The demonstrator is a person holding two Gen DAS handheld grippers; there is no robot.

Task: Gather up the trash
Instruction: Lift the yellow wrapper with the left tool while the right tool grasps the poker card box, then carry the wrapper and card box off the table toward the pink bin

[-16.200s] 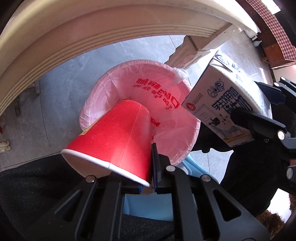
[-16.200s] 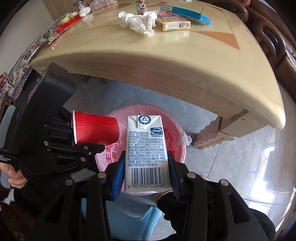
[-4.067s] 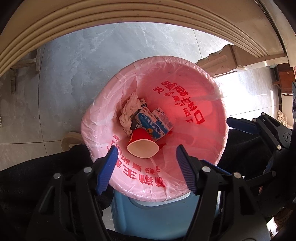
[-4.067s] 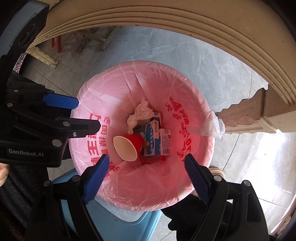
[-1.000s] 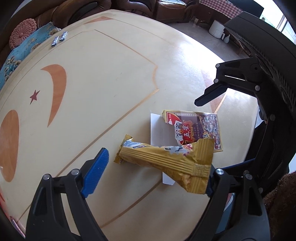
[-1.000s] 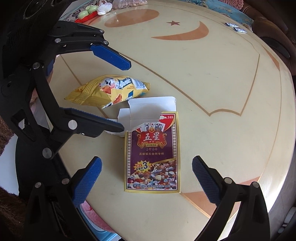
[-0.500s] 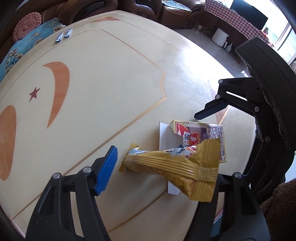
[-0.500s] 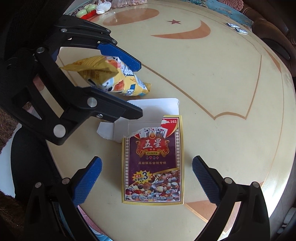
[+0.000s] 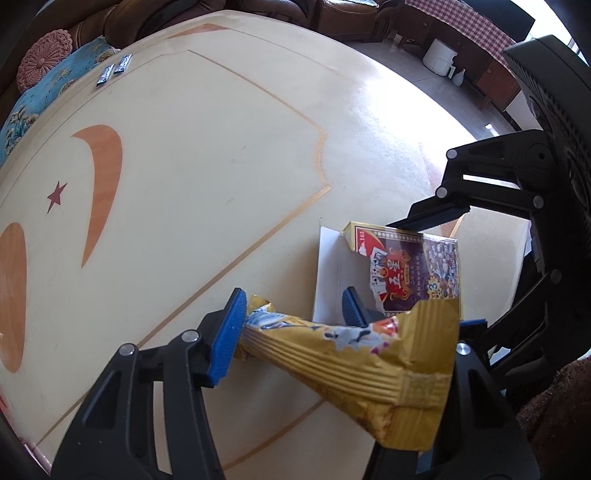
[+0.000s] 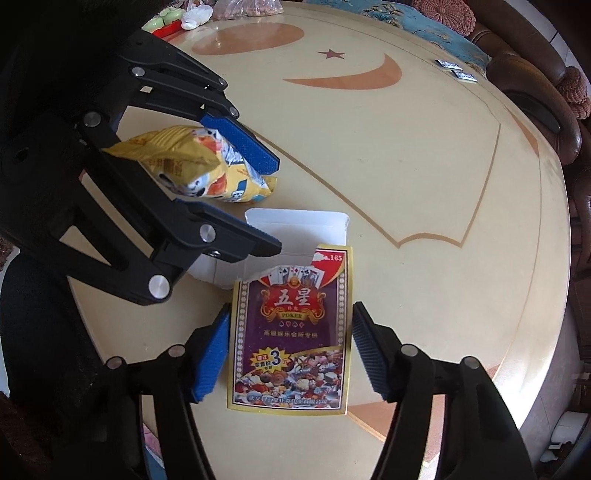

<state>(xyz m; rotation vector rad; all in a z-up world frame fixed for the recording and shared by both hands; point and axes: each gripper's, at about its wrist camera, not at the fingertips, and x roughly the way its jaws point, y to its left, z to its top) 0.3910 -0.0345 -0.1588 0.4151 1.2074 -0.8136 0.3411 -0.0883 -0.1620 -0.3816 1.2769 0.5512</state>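
A yellow snack wrapper point(image 9: 354, 365) lies between the fingers of my left gripper point(image 9: 291, 314), its near end raised and its far tip on the cream table point(image 9: 207, 155). The jaws have closed in on it, touching the wrapper; it also shows in the right wrist view point(image 10: 207, 166). A torn purple playing-card box point(image 10: 295, 332) with its white flap open lies flat on the table. My right gripper point(image 10: 291, 354) is around the box, one finger on each side, with small gaps. The box also shows in the left wrist view point(image 9: 410, 269).
Two small sachets point(image 9: 114, 72) lie at the table's far side, also in the right wrist view point(image 10: 456, 70). Bags and small items point(image 10: 207, 11) sit at the far left edge. Brown sofas point(image 10: 546, 92) ring the table. The table's near edge is just below the box.
My left gripper's jaws have narrowed onto the wrapper and its near end has risen. My right gripper has moved forward and narrowed so its fingers flank the card box.
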